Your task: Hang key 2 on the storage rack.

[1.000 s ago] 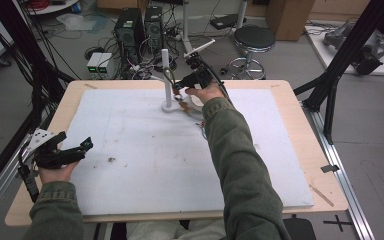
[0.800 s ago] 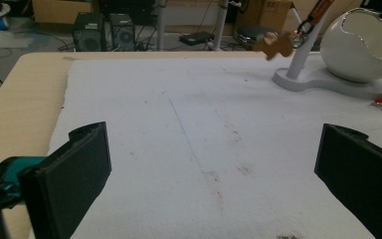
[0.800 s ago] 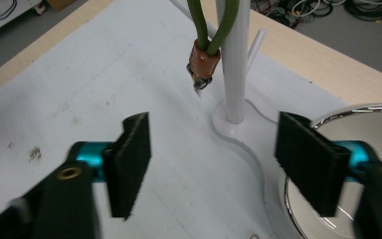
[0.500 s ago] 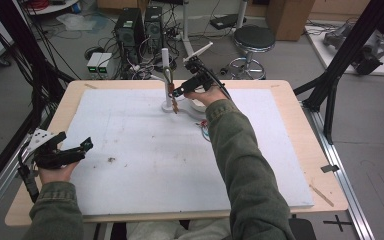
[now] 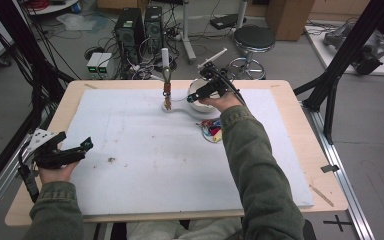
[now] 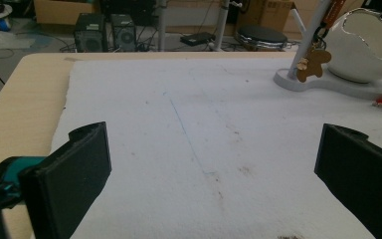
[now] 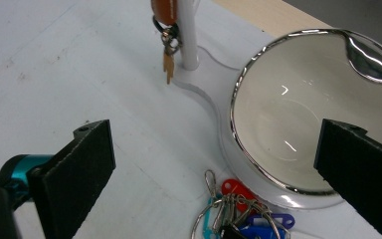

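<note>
Small tan gingerbread-figure keychain on orange strap (image 7: 168, 59), hanging off upright white post of white stand (image 7: 189, 35), dangling just above stand base, beside post. White egg-shaped ceramic bowl w/ silver rim (image 7: 298, 114) on same base, empty. Bunch of coloured plastic key tags on metal rings (image 7: 238, 214) flat on mat, just in front of bowl.

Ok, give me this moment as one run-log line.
right gripper: jaws just opened, nothing between them, above key bunch | gingerbread keychain: hanging on stand post | bowl: empty | left gripper: open, idle
</note>
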The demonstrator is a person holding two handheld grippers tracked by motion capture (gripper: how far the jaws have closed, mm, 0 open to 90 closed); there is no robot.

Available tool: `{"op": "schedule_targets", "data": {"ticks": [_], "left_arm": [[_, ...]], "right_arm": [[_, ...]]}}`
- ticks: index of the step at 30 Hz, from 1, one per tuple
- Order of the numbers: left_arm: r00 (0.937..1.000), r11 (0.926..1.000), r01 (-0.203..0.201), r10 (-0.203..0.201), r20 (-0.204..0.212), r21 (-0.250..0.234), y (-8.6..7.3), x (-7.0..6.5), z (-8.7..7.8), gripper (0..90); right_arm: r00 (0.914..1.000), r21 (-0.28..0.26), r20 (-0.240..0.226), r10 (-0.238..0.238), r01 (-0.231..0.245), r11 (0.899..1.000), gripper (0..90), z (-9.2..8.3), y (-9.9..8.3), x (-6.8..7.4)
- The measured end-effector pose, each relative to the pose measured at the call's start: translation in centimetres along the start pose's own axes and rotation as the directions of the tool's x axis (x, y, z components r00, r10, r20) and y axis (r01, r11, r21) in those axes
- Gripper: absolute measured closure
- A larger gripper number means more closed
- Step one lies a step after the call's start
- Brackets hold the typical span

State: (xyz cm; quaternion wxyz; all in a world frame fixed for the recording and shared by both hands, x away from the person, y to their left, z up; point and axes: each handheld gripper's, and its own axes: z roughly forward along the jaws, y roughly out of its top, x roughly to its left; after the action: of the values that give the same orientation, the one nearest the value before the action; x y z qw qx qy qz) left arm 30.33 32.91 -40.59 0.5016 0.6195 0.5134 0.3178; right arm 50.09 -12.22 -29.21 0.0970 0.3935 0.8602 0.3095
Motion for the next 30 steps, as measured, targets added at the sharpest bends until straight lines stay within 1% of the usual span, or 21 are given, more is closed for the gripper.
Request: {"op": "schedule_targets", "data": {"ticks": [3,6,7,8,9,11,13,15,17,18,21,24,26,27,28,29,30], "left_arm": [[1.0,1.0,0.0,0.0,0.0,-0.001,0.0,-0.1,0.0,1.7],[1.0,1.0,-0.003,0.003,0.001,0.001,0.0,-0.1,0.0,1.7],[1.0,1.0,-0.002,0.002,0.001,0.001,0.0,0.0,0.0,1.7],[1.0,1.0,-0.002,0.002,-0.001,0.003,0.0,-0.1,0.0,1.7],[1.0,1.0,-0.003,0.003,-0.001,0.003,0.0,-0.1,0.0,1.7],[1.0,1.0,-0.002,0.002,-0.002,0.004,0.0,-0.1,0.0,1.7],[1.0,1.0,-0.002,0.002,-0.002,0.003,0.0,-0.1,0.0,1.7],[1.0,1.0,-0.004,0.004,-0.004,0.003,0.0,-0.1,0.0,1.7],[1.0,1.0,-0.004,0.004,-0.003,0.001,0.0,-0.1,0.0,1.7],[1.0,1.0,-0.004,0.004,-0.003,0.001,0.0,-0.1,0.0,1.7],[1.0,1.0,-0.003,0.003,-0.004,0.001,0.0,-0.1,0.0,1.7],[1.0,1.0,0.001,-0.001,-0.005,-0.001,0.0,-0.1,0.0,1.7],[1.0,1.0,0.002,-0.002,-0.003,-0.002,0.0,0.0,0.0,1.7],[1.0,1.0,0.003,-0.003,-0.004,-0.003,0.0,0.0,0.0,1.7],[1.0,1.0,0.001,-0.001,-0.004,-0.004,0.0,0.0,-0.1,1.7],[1.0,1.0,0.002,-0.002,-0.004,-0.004,0.0,0.0,-0.1,1.7],[1.0,1.0,0.002,-0.002,-0.004,-0.003,0.0,0.0,-0.1,1.7]], "right_arm": [[0.9999,0.007,0.01,0.007,-0.007,1.0,1.5,-0.2,-0.9,-0.6],[0.9996,0.026,0.024,0.017,-0.017,1.0,1.6,-0.4,-1.7,-1.2],[0.9994,0.021,0.022,0.025,-0.026,0.999,1.6,-0.5,-2.0,-1.4],[0.9996,0.012,0.02,0.018,-0.019,1.0,1.6,-0.6,-2.2,-1.7],[0.9991,0.02,0.027,0.034,-0.034,0.999,1.6,-0.7,-2.5,-1.8],[0.9987,0.019,0.038,0.033,-0.034,0.999,1.6,-0.7,-3.1,-2.3],[0.9982,0.038,0.04,0.044,-0.046,0.998,1.6,-0.8,-3.7,-2.6],[0.9979,0.06,0.052,0.039,-0.042,0.997,1.6,-0.8,-4.0,-2.8],[0.9978,0.055,0.06,0.028,-0.031,0.998,1.6,-1.0,-4.1,-3.0],[0.9976,0.055,0.058,0.039,-0.042,0.998,1.7,-1.2,-4.1,-2.9],[0.9975,0.055,0.064,0.029,-0.033,0.998,1.7,-1.3,-4.2,-3.0],[0.9969,0.062,0.067,0.04,-0.044,0.997,1.7,-1.3,-4.5,-3.1],[0.997,0.067,0.068,0.036,-0.041,0.997,1.7,-1.1,-4.8,-3.3],[0.9964,0.071,0.071,0.046,-0.051,0.996,1.7,-0.9,-5.1,-3.4],[0.9964,0.072,0.072,0.044,-0.05,0.996,1.7,-0.8,-5.4,-3.5],[0.9955,0.078,0.073,0.06,-0.066,0.995,1.7,-0.7,-5.6,-3.6],[0.9955,0.083,0.075,0.058,-0.064,0.995,1.7,-0.5,-5.9,-3.8]]}}
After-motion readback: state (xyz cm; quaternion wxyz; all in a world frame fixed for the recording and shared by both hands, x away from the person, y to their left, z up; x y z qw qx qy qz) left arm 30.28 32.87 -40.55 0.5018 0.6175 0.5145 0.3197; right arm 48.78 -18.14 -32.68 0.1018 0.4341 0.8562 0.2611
